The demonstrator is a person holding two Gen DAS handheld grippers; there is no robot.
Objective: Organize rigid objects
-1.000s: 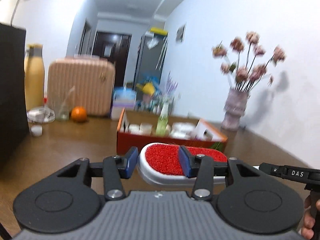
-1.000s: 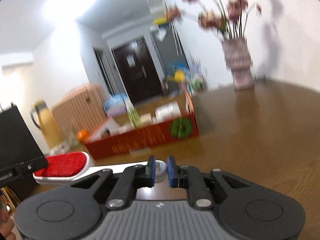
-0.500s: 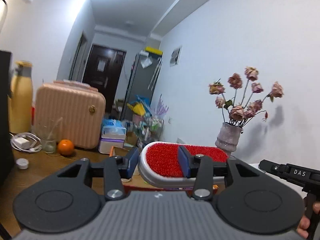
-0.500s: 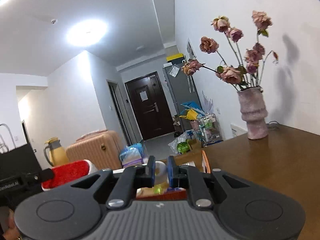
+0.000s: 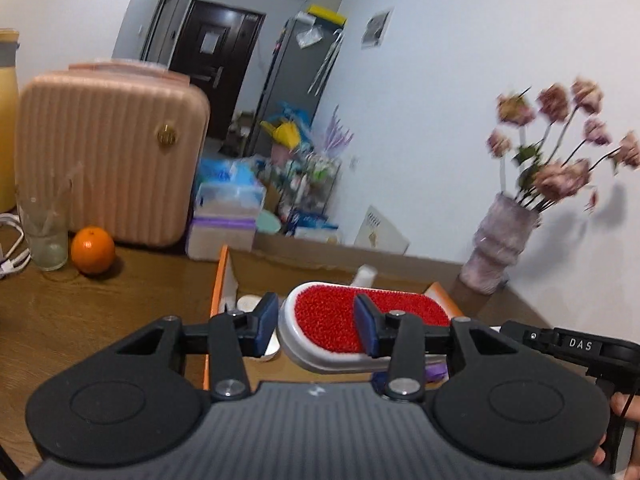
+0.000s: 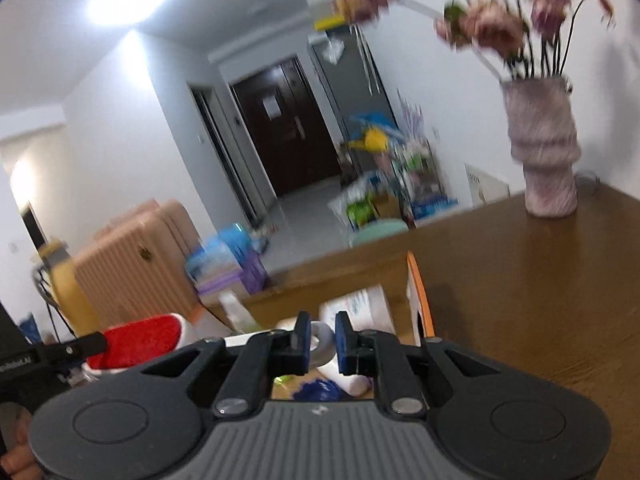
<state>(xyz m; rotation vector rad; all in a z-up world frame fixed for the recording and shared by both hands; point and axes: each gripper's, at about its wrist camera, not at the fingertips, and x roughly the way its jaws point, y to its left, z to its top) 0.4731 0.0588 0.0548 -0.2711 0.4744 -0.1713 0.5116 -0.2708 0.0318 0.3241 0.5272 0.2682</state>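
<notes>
While I carry it two-handed, the lint brush [image 5: 362,322] sits level over the orange box [image 5: 218,280], which looks like the drop target, so I judge this the last bit of transport before lowering. Left to right in the left wrist view: glass [image 5: 43,236] and orange [image 5: 93,251] stand on the table [image 5: 100,312] in front of the pink suitcase [image 5: 108,160], well clear of my path; then the box; then the vase [image 5: 496,252] of dried flowers by the wall. My left gripper [image 5: 316,330] is clamped across the red-bristled head, jaws at a middling gap set by the head's width, pads on both flanks. My right gripper [image 6: 320,342] is pinched nearly shut on the white ring end of the handle [image 6: 320,340], which I take to be why the brush stays level: one grip alone on a long tool would let it swing. The other bottles and tubes already in the box sit under the brush; contents are too blurred to name. Versus a second ago: the box front wall was ahead of the brush and fully visible, now the brush is past that wall and over the interior. The vase has shifted right and nearer in both views. Both grips unchanged, brush sits the same between the pads. Risk, as I judge it: uneven release tips the head onto the bottles.
</notes>
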